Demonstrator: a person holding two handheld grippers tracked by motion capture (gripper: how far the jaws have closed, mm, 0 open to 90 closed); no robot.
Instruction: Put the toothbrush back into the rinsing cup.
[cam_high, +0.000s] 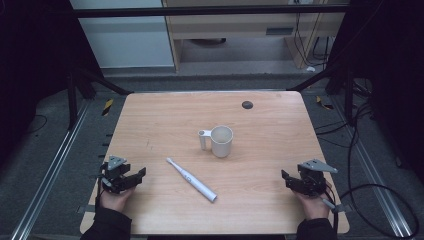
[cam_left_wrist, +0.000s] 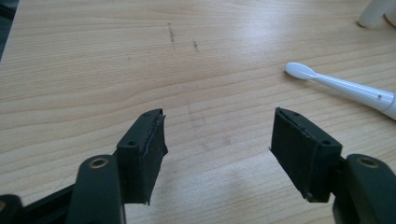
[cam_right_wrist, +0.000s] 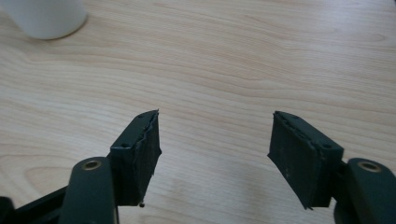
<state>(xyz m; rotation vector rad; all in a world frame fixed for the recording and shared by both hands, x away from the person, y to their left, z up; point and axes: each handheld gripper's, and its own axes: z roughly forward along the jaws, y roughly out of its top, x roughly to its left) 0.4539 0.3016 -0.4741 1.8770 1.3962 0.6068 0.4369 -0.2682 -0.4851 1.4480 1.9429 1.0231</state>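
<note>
A white cup (cam_high: 221, 141) with a handle stands upright near the middle of the wooden table (cam_high: 160, 115). A white toothbrush (cam_high: 190, 179) lies flat in front of it, its head toward the left. My left gripper (cam_high: 135, 176) rests at the table's front left, open, nothing between its jaws. In the left gripper view the toothbrush (cam_left_wrist: 345, 87) lies ahead to the right of my left gripper (cam_left_wrist: 217, 135), its head apart from the jaws. My right gripper (cam_high: 287, 177) sits at the front right, open and empty. In the right gripper view the cup (cam_right_wrist: 44, 17) stands at the upper left, far from my right gripper (cam_right_wrist: 215, 135).
A small dark round mark (cam_high: 247, 104) sits near the table's far edge. Cables (cam_high: 375, 200) trail on the floor right of the table. Metal rails (cam_high: 50, 165) run along the floor at the left.
</note>
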